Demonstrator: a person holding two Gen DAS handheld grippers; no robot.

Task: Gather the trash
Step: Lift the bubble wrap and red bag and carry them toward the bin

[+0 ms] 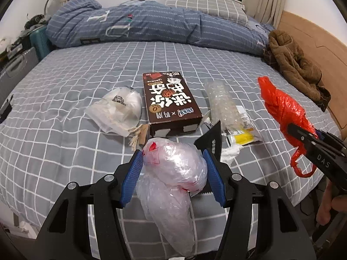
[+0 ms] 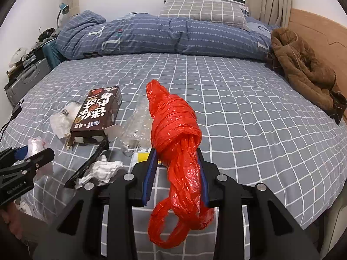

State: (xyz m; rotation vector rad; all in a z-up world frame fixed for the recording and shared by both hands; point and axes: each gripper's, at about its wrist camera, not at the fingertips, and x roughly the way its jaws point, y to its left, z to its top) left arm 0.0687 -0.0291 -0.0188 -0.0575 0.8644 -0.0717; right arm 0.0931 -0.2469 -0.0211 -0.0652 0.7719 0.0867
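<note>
Left wrist view: the left gripper (image 1: 173, 169) clamps a crumpled clear plastic bag (image 1: 171, 186) between its blue pads, above the checked bed sheet (image 1: 65, 130). A brown snack box (image 1: 171, 101) lies beyond.

Right wrist view: the right gripper (image 2: 176, 173) squeezes a knotted red plastic bag (image 2: 175, 143), twisted and glossy, its loops hanging free.

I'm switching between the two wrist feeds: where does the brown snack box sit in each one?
Left wrist: the brown snack box lies mid-frame on the bed, just beyond the clear plastic bag in the left gripper.
Right wrist: the box lies left of centre, left of the red bag.
Shared landmark: the bubble wrap right of the box.
</note>
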